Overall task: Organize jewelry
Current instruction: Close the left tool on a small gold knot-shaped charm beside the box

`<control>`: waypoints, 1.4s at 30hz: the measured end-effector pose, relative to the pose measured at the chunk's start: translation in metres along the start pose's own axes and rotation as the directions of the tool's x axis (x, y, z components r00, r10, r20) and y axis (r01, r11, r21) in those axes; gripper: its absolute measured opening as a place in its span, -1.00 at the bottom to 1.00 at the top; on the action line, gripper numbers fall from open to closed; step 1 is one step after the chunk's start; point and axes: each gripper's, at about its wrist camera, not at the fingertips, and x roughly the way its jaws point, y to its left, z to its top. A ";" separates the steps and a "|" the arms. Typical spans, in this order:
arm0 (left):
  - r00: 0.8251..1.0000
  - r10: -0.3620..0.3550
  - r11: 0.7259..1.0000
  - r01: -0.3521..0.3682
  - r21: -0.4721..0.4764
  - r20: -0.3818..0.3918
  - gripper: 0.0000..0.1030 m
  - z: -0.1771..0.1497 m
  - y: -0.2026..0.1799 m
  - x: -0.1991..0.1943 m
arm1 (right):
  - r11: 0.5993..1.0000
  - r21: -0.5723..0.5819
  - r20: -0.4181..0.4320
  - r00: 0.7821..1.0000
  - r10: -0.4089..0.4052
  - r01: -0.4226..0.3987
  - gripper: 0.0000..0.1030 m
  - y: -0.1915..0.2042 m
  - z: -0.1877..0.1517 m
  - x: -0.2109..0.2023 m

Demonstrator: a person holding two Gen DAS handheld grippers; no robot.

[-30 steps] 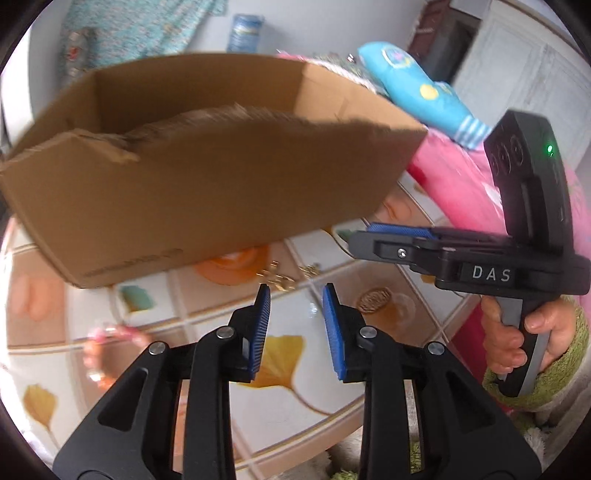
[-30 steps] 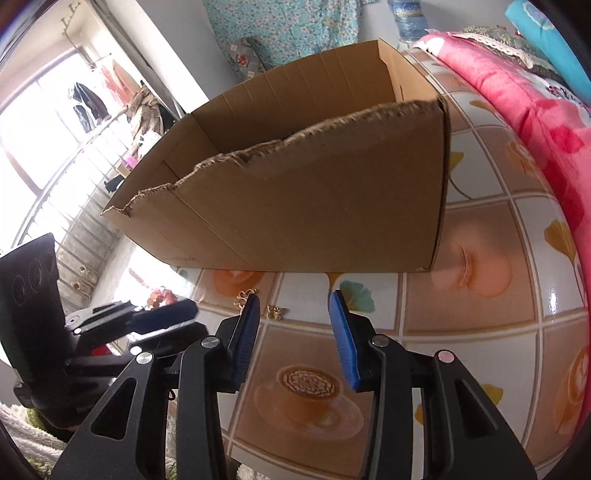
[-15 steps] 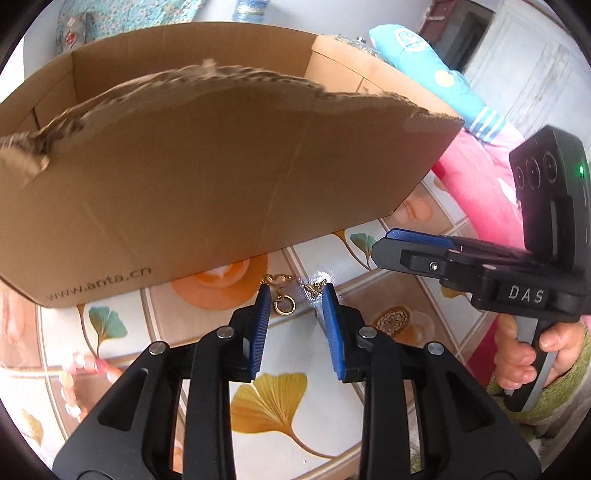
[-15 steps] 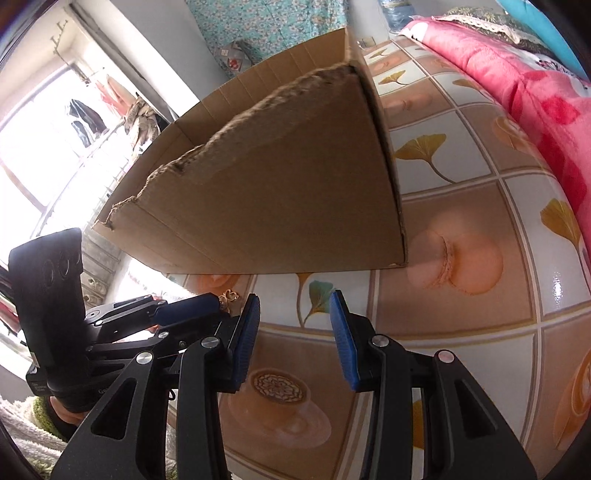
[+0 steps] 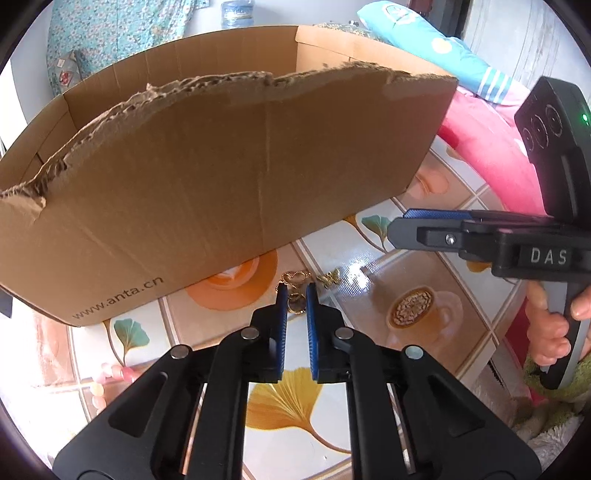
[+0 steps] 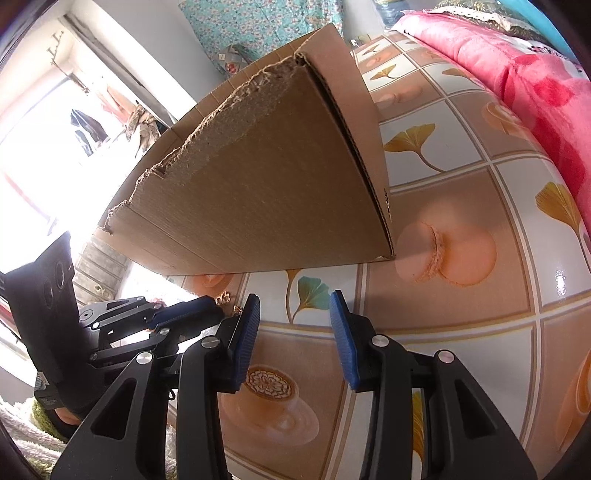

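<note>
Patterned tablecloth (image 6: 461,177), pink bedding (image 6: 535,81), floral curtain (image 5: 122,33), bright window (image 6: 33,155).

The big cardboard box (image 5: 229,177) hides its own inside and the tabletop (image 5: 369,266) behind it. A small gold ring (image 5: 296,303) sits between the left tongs (image 5: 295,295), partly hidden, so a grip cannot be told. The pink beads (image 5: 110,373) are blurry. The right tongs (image 5: 410,221) show only from the side.
</note>
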 end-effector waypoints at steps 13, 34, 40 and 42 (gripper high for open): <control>0.999 -0.026 1.000 0.026 -0.013 -0.042 -0.73 -0.027 -0.007 -0.021 | 1.000 -0.011 -0.007 1.000 0.000 0.000 -0.25 0.004 -0.006 -0.003; 0.999 -0.009 0.999 0.011 0.037 -0.035 -0.52 -0.018 -0.006 -0.018 | 0.999 -0.043 -0.047 0.999 -0.005 0.003 -0.25 0.024 -0.011 0.007; 0.999 0.026 0.994 -0.022 0.110 -0.036 -0.62 -0.019 -0.015 -0.016 | 0.999 -0.046 -0.046 0.999 -0.003 0.001 -0.25 0.024 -0.010 0.008; 0.999 0.030 0.994 -0.026 0.108 -0.038 -0.69 -0.017 -0.015 -0.016 | 0.999 -0.048 -0.045 0.999 -0.006 0.003 -0.25 0.025 -0.010 0.008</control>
